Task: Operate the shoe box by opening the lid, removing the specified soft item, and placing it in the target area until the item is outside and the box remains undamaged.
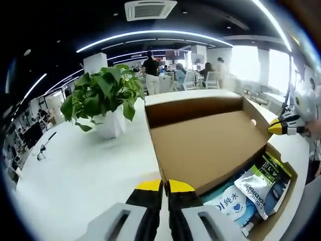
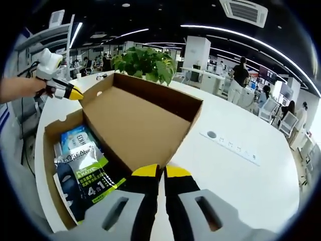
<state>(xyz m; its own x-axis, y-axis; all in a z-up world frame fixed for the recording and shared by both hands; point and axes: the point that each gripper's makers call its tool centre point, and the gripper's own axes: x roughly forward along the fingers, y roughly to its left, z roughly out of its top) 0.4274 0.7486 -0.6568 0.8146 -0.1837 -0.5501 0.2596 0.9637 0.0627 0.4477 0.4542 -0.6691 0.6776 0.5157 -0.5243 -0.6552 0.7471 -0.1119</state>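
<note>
A brown cardboard shoe box (image 1: pixel 281 201) (image 2: pixel 50 145) lies on a white table with its lid (image 1: pixel 205 145) (image 2: pixel 135 125) raised half open. Inside lie a green, black and white soft pouch (image 1: pixel 263 183) (image 2: pixel 88 175) and a blue and white wipes pack (image 1: pixel 228 203) (image 2: pixel 75 138). My left gripper (image 1: pixel 165 185) is shut on the near corner of the lid's free edge. At that edge's other end my right gripper (image 2: pixel 162 170) is shut as well. Each gripper appears across the box in the other's view: the right gripper (image 1: pixel 283 125) and the left gripper (image 2: pixel 65 90), held by a hand.
A potted green plant (image 1: pixel 103 98) (image 2: pixel 145 63) in a white pot stands on the table behind the lid. A socket strip (image 2: pixel 230 143) is set into the table (image 1: pixel 85 175) to the right. A small tool (image 1: pixel 45 145) lies far left. People stand among office desks beyond.
</note>
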